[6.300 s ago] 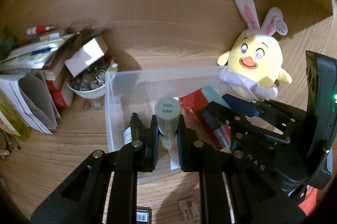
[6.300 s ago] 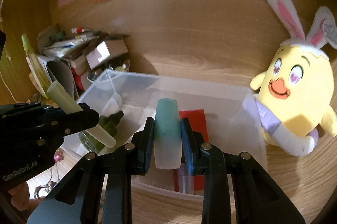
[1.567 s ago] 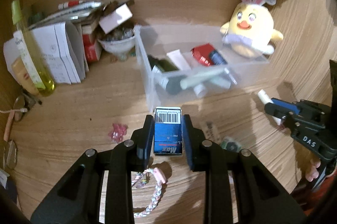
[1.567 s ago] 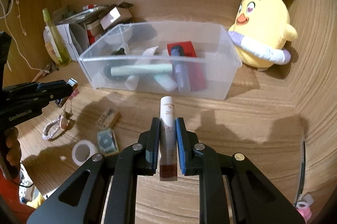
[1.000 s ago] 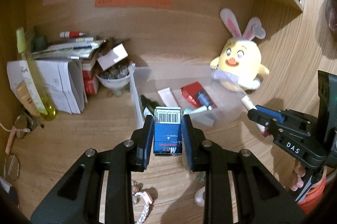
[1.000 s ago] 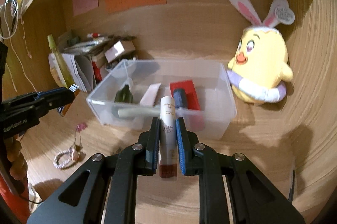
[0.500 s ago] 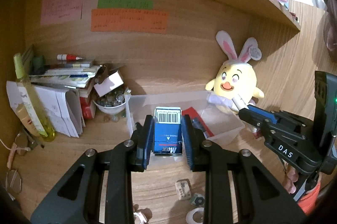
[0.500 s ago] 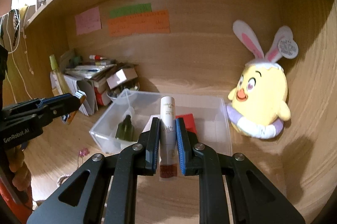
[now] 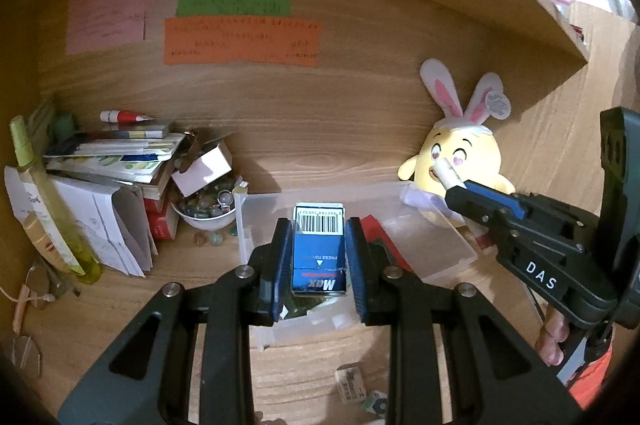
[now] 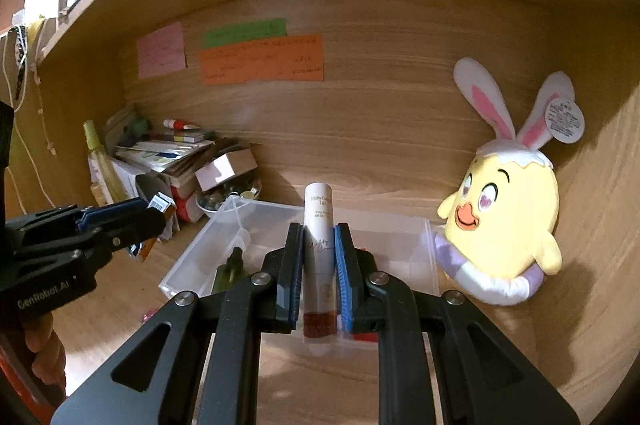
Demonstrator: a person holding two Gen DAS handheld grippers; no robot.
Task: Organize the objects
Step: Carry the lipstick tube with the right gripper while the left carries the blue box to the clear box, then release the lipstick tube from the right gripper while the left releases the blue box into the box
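The task was partly done. The clear bin (image 10: 424, 245) on the desk already held a dark green bottle (image 10: 228, 271) and some red item, though its other contents were hard to make out. The left gripper (image 9: 319, 257) was clamped on a small blue box (image 9: 319, 251), and the right gripper (image 10: 319, 265) was clamped on a white tube (image 10: 319, 245); both were held above the bin, not yet dropped in. A few small things (image 9: 352, 387) lay on the desk in front, probably left to sort.
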